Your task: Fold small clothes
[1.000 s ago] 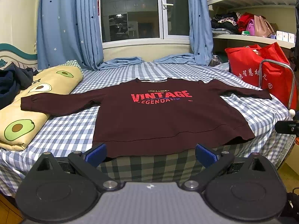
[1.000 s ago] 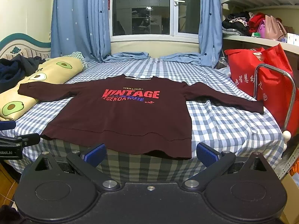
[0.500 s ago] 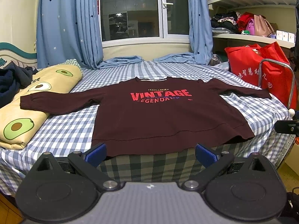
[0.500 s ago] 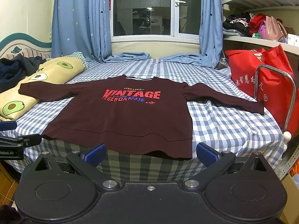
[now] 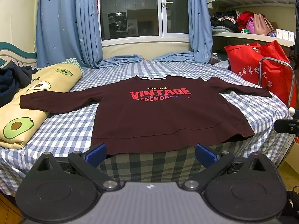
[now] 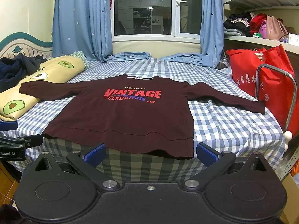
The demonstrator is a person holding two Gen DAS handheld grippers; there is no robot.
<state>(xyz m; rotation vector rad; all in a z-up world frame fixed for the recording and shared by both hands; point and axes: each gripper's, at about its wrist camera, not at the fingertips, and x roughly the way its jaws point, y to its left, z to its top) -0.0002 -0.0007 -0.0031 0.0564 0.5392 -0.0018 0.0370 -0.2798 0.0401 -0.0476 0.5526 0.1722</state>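
Laid flat on bed [image 5: 71,130], sweatshirt [image 5: 164,119] ready for folding, both hand-held grippers, left hand-held gripper [image 5: 150,152] and right hand-held gripper [image 6: 151,151], wide open, empty.

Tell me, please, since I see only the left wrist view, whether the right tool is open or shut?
Observer: The right tool is open, with its blue pads wide apart.
Operator: Does it touch the dark maroon long-sleeved sweatshirt?
Observer: It appears not. It hovers short of the hem, which overhangs the edge of the blue-and-white checked bed.
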